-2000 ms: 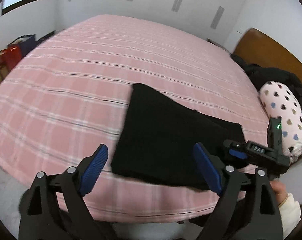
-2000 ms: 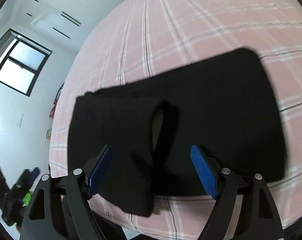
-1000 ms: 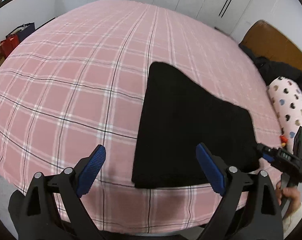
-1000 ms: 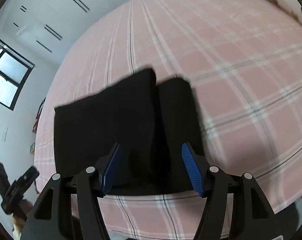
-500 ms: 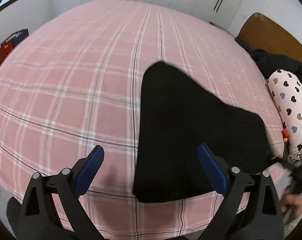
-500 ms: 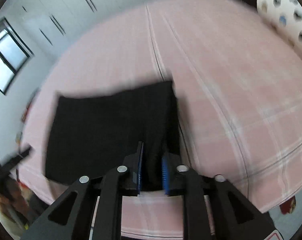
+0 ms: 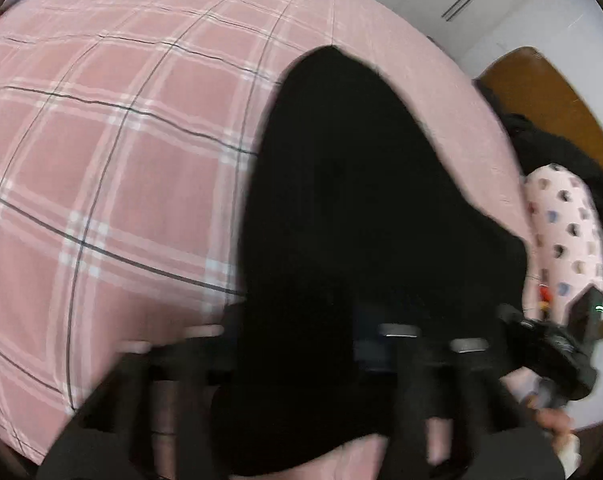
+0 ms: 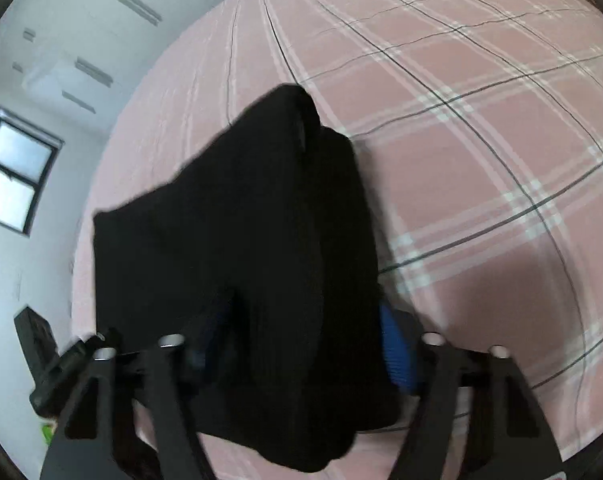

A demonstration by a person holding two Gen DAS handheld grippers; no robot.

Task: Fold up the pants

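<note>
Black and thick, the folded pants [image 7: 361, 208] lie on the pink plaid bed [image 7: 113, 168], near its front edge, with the closest part of the cloth bunched up over both tools. From the left wrist view the left gripper [image 7: 321, 344] is badly blurred and mostly buried under the dark fabric; its jaws have just been closing, and they look pinched narrow on the near edge of the pants, though the blur keeps me from seeing the pads themselves. Off to the right in that view the other tool's black body shows beside a person's hand [image 7: 553, 420] at the bed's edge. Further right a heart-print pillow [image 7: 565, 224] lies against a brown wooden headboard [image 7: 549, 92], with some dark clothing piled beside it.

From the right wrist view the right gripper [image 8: 301, 352] straddles a thick fold of the pants. Its jaws have just been easing a little wider, yet the cloth fills the gap between them, one blue pad [image 8: 397, 356] pressing against the right side of the bundle while the other is half lost in fabric. The pants rise in a hump away from that grip, with bare plaid sheet to the right. White wardrobe doors [image 8: 85, 40] and a window [image 8: 13, 176] stand behind the bed.
</note>
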